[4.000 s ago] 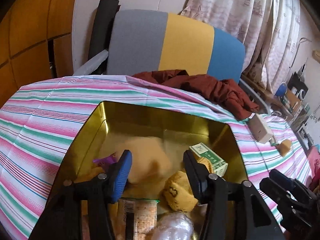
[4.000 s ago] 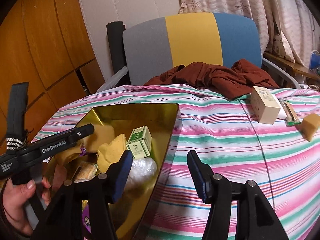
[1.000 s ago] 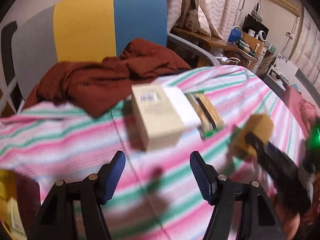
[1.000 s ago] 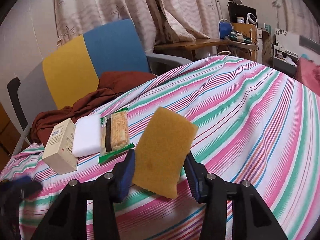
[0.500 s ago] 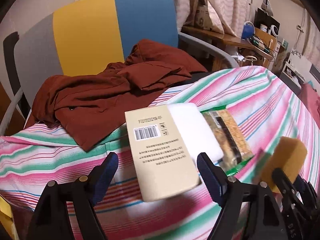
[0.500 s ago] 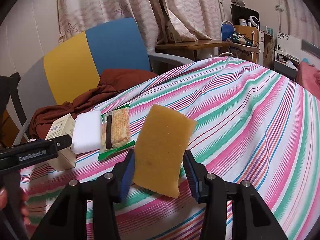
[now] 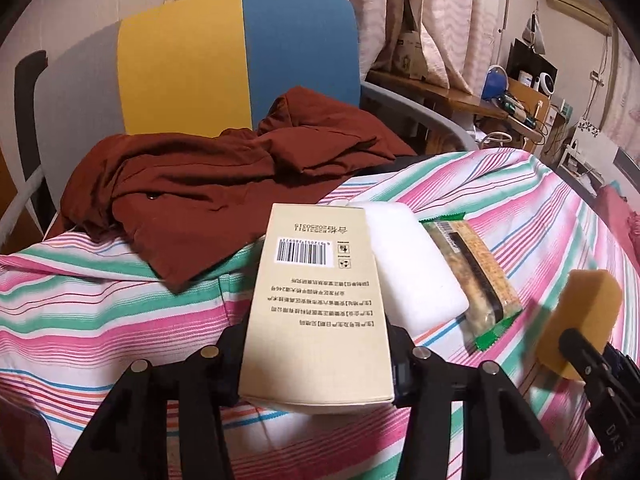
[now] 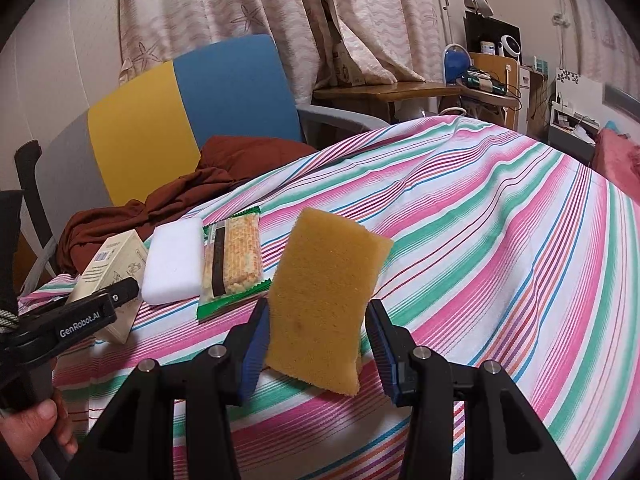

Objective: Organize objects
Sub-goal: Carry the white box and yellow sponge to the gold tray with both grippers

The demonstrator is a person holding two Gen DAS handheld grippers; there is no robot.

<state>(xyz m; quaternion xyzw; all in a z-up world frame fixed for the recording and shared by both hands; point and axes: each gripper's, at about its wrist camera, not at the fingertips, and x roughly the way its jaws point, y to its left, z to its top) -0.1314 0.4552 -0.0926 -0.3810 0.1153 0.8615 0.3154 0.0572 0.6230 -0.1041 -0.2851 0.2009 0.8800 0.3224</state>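
A beige cardboard box (image 7: 316, 312) with a barcode lies on the striped tablecloth (image 7: 100, 320). My left gripper (image 7: 318, 364) straddles its near end; its jaws are closing and the pads meet the box's two sides. The same box (image 8: 112, 264) shows at the left of the right wrist view, with a left finger (image 8: 120, 292) against it. My right gripper (image 8: 318, 332) is shut on a yellow sponge (image 8: 324, 292), held upright above the cloth. That sponge (image 7: 580, 312) also appears at the right of the left wrist view.
A white foam block (image 7: 412, 268) and a green-edged snack packet (image 7: 476, 276) lie just right of the box. A brown garment (image 7: 208, 188) is heaped on the cloth's far edge and the chair (image 7: 240, 60). A person's hand (image 8: 36, 420) holds the left gripper.
The left gripper came forward and down over the beige box, opened wide, then closed onto its sides. The right gripper stayed put with the sponge.
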